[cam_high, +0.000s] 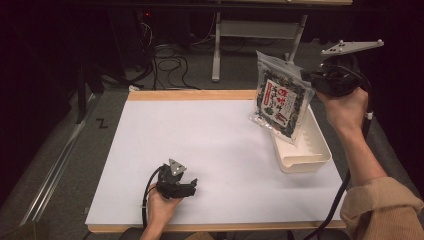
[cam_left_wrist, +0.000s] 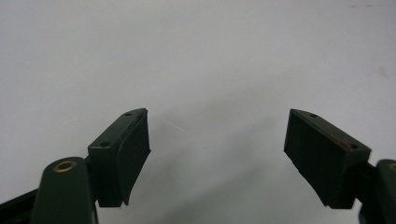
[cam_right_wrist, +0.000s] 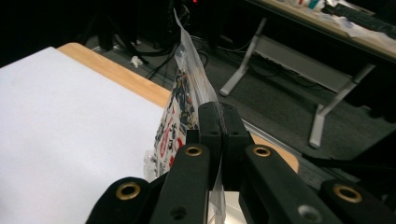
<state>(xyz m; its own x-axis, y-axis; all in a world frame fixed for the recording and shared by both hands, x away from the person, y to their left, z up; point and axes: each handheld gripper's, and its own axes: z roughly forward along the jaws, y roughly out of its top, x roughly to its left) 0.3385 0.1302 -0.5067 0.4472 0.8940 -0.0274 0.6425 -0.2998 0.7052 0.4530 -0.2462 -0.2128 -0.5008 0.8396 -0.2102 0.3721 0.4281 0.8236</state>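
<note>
A clear plastic bag (cam_high: 280, 100) with a red-and-white label and dark contents hangs in the air at the right, above the near end of a white tray (cam_high: 305, 150). My right gripper (cam_high: 306, 77) is shut on the bag's upper right edge. Along its jaws, the thin bag (cam_right_wrist: 187, 100) is seen edge-on, pinched between the black fingers (cam_right_wrist: 210, 121). My left gripper (cam_high: 192, 186) rests low on the white table surface (cam_high: 210, 145) near the front edge. Its jaws stand wide apart over bare tabletop, the left gripper (cam_left_wrist: 217, 154) holding nothing.
The white tray lies along the table's right edge. A wooden rim (cam_high: 190, 95) borders the far side of the table. Beyond it are floor cables (cam_high: 170, 65) and a grey desk frame (cam_high: 220, 45). A person's sleeve (cam_high: 385, 210) enters at bottom right.
</note>
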